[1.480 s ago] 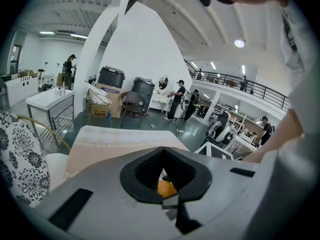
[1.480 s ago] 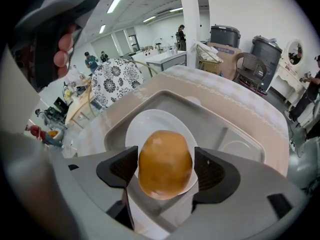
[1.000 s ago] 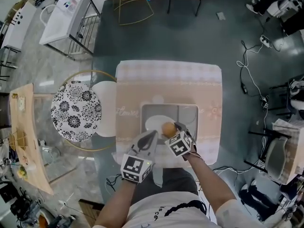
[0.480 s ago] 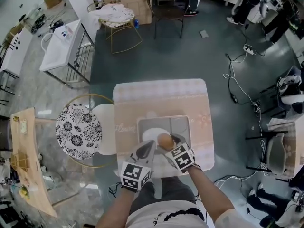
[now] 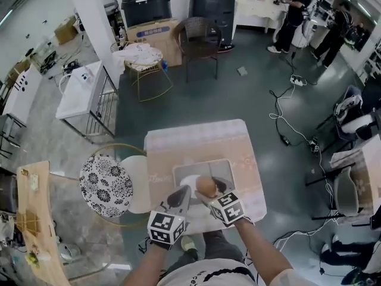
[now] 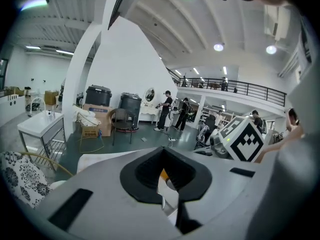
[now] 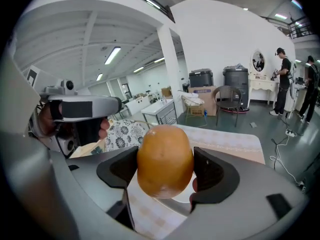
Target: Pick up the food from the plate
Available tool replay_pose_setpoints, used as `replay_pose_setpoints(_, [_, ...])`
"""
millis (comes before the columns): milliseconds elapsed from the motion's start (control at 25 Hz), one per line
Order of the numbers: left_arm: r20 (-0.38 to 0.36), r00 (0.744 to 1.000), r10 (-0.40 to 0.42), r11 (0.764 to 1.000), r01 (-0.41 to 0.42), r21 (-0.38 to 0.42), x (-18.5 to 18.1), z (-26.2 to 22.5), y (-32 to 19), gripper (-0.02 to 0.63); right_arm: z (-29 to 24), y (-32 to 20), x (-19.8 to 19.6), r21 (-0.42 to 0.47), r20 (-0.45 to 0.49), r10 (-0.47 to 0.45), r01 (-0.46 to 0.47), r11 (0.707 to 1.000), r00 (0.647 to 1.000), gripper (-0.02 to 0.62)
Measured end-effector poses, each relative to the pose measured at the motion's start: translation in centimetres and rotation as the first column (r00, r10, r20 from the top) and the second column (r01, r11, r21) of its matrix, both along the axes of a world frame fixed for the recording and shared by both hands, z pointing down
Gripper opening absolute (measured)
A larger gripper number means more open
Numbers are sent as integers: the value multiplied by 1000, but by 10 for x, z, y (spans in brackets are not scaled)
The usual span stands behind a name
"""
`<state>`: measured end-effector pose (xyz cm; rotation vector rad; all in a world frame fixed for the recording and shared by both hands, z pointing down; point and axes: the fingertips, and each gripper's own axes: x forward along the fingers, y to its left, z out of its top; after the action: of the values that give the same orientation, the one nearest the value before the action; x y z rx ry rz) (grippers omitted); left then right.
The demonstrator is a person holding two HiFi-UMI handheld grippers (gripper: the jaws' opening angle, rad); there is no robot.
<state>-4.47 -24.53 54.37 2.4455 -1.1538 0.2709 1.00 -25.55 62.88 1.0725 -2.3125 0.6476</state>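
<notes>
An orange-brown rounded piece of food (image 5: 206,186) hangs over the white plate (image 5: 188,182), which lies in a grey tray (image 5: 202,165) on the small table (image 5: 202,139). My right gripper (image 5: 208,189) is shut on the food (image 7: 165,166), a black pad pressing on each side, with the plate (image 7: 181,197) below. My left gripper (image 5: 184,192) sits just left of it at the tray's front edge. Its jaws (image 6: 165,176) are shut with nothing between them. The right gripper's marker cube (image 6: 245,139) shows beside it.
A round chair with a black-and-white flowered cushion (image 5: 104,183) stands against the table's left side. A wooden shelf (image 5: 33,219) is further left. Cables (image 5: 286,124) trail on the floor to the right. Chairs (image 5: 199,46), bins and people stand far behind the table.
The head camera has risen and tilted up, showing more of the room. My right gripper keeps the food and holds it a little higher over the plate. The left gripper stays beside it.
</notes>
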Motion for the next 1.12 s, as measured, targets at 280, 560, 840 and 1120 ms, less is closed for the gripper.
replay_pose_setpoints(280, [-28,1000,1,998,0,64,-7,-38,11,6,-71,3,-5,141,65,56,-65,988,996,313])
replay_pose_setpoints(560, [-53,999,-12,994,17,103,-16,-74,22,6,-137,19,-5,262,109,87,-113,958,990,313])
replay_pose_setpoints(840, [-73,997,10,989,1,147,-9,-105,25,6,-183,24,-5,327,180,109,-164,931,978,313])
replay_pose_setpoints(1120, [-88,996,7,986,7,166,-9,-119,29,6,-204,33,-5,363,209,115,-186,913,971,313])
